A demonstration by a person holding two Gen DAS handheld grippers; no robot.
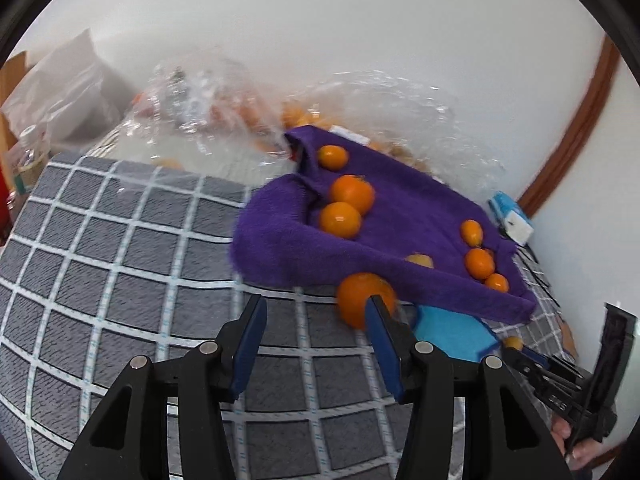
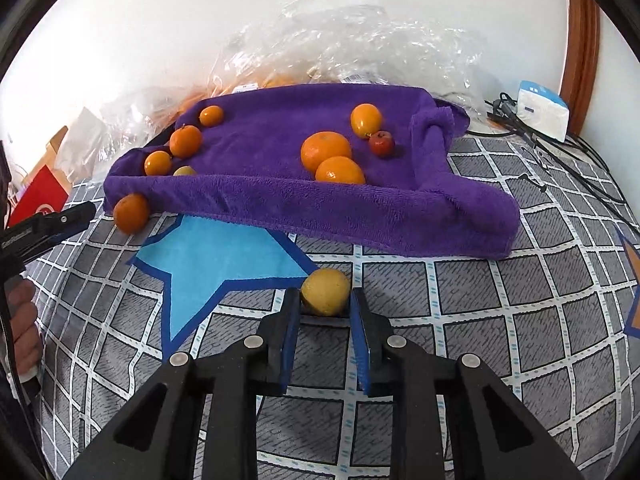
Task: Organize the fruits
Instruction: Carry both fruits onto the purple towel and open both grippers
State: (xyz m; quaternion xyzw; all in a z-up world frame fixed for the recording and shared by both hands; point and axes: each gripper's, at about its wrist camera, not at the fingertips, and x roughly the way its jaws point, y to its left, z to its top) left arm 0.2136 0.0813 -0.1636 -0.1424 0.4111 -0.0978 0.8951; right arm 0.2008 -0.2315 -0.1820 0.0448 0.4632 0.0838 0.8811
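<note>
Yellow fruit (image 2: 326, 291) between right gripper (image 2: 325, 308) tips, jaws narrowly parted, contact uncertain; grasp step. Left gripper (image 1: 316, 312) wide open, empty, orange (image 1: 362, 298) beyond right fingertip. Next: close, lift onto purple towel (image 2: 280, 196) ahead.

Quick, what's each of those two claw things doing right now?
Left gripper: open, holding nothing; an orange sits just past its tips.
Right gripper: jaws around the yellow fruit; whether they grip it cannot be told.
</note>
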